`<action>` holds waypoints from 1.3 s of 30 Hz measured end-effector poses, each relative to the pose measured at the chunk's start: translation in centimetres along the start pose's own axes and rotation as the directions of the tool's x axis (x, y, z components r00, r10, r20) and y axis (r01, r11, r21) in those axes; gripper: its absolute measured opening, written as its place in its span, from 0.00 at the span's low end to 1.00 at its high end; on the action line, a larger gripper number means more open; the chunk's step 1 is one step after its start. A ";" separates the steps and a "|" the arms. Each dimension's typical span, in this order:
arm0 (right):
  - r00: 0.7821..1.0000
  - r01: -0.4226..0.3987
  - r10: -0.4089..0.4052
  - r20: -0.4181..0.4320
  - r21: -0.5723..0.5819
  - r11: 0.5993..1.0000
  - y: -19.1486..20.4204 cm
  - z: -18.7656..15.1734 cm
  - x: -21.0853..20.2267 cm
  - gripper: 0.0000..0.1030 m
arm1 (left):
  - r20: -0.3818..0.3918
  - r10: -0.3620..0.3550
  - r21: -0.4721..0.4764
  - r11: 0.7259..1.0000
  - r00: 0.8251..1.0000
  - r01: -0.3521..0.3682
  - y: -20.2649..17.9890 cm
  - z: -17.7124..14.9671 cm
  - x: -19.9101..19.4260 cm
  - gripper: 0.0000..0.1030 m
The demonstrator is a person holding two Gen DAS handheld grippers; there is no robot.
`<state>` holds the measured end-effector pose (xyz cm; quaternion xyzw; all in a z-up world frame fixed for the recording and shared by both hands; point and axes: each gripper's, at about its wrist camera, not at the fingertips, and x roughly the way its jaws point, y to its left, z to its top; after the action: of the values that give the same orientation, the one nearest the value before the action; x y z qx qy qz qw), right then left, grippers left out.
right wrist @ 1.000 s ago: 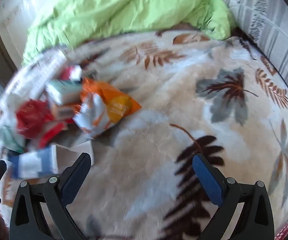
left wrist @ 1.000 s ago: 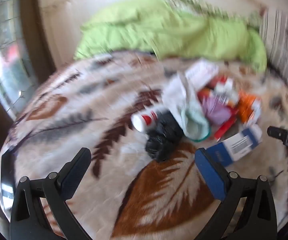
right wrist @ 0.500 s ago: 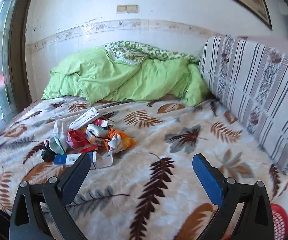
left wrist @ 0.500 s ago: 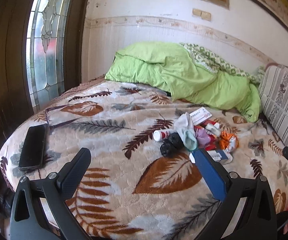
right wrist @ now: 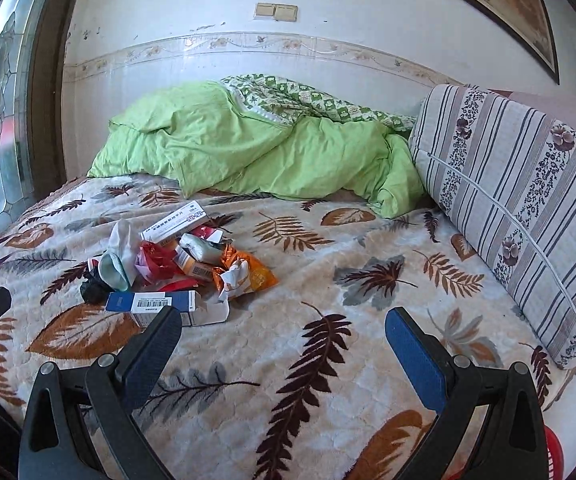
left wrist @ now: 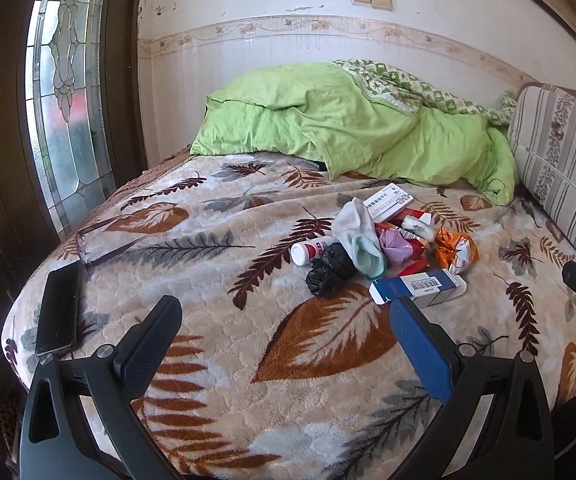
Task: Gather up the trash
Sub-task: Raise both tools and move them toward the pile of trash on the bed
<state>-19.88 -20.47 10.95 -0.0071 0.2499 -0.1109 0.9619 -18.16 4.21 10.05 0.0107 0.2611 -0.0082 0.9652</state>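
Observation:
A pile of trash lies on the leaf-patterned blanket [left wrist: 168, 248]: a blue and white box [left wrist: 416, 290] [right wrist: 152, 305], a crumpled black bag [left wrist: 328, 272] [right wrist: 93, 287], a white bottle [left wrist: 308, 251], a white sock [left wrist: 358, 236] [right wrist: 120, 252], an orange wrapper [left wrist: 456, 248] [right wrist: 244, 276], a long white box [left wrist: 388, 202] [right wrist: 174, 226] and red wrappers [right wrist: 156, 260]. My left gripper [left wrist: 284, 320] is open and empty, short of the pile. My right gripper [right wrist: 282, 330] is open and empty, to the right of the pile.
A black phone [left wrist: 58, 312] and glasses [left wrist: 88, 240] lie near the bed's left edge. A green duvet [left wrist: 348, 124] [right wrist: 248, 148] is heaped at the back. A striped cushion [right wrist: 520, 200] lines the right side. A window [left wrist: 64, 80] is at left.
Both grippers have pulled back and up from close over the pile, so the whole bed shows. Both stay open and empty. The trash has not moved.

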 end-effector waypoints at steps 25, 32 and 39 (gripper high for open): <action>1.000 -0.006 0.006 -0.018 -0.019 1.000 0.1 -0.1 0.2 0.99 | -0.001 -0.002 0.008 1.000 1.000 0.002 -0.2 0.0 -0.1 1.00; 1.000 -0.008 0.007 -0.019 -0.019 1.000 0.1 -0.1 0.2 0.99 | -0.003 -0.003 0.008 1.000 1.000 0.003 -0.2 0.0 -0.1 1.00; 0.995 -0.080 0.082 -0.059 0.033 0.996 -1.0 -0.2 1.0 0.99 | -0.066 -0.055 0.027 0.998 0.996 0.057 -0.7 -0.2 0.8 1.00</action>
<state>-19.37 -21.60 10.35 0.0213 0.2773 -0.0756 0.9576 -17.61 3.53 9.47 0.0175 0.2924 -0.0387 0.9553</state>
